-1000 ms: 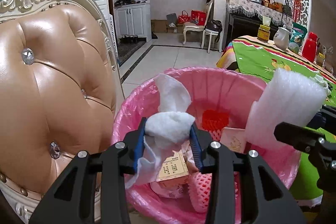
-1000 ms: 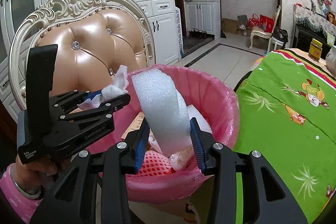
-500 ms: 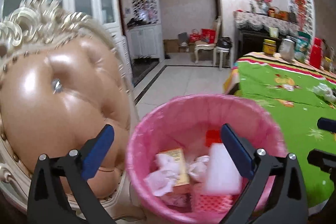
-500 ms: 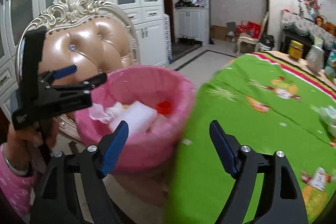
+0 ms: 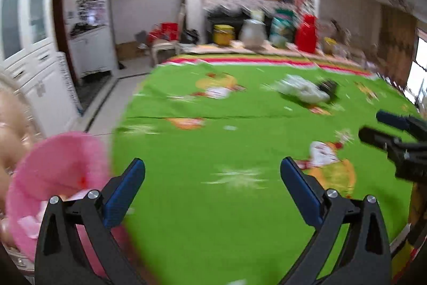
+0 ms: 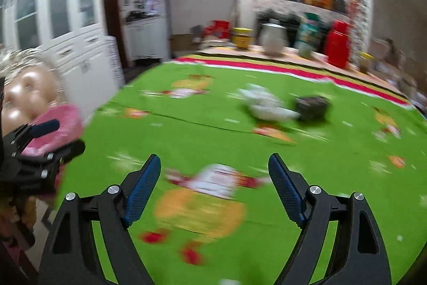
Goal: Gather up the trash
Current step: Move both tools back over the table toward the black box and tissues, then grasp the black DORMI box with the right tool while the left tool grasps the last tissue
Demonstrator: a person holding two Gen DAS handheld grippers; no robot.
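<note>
Hovering over green tablecloth (image 5: 213, 218): 2 grippers, both empty. Left gripper (image 5: 212, 187) jaws spread wide, nothing betw. Right gripper (image 6: 214, 186) jaws apart, nothing betw. Trash left on cloth: 1 white crumpled wad (image 6: 267, 104), 1 dark lump (image 6: 311, 104) just beside it, far side. 1 pink-lined bin (image 5: 61, 164) at table's left edge. Frames blurred.

Left tool (image 5: 212, 179) spread wide, nothing between its blue pads, over green-clothed tabletop (image 5: 240, 140). Pink-lined bin (image 5: 61, 167) at near left, partly behind left finger. White crumpled trash (image 5: 301, 91) touching a dark object (image 5: 329, 87) at far right on cloth. Right tool (image 5: 384, 130) entering at right edge. Frame motion-blurred.
</note>
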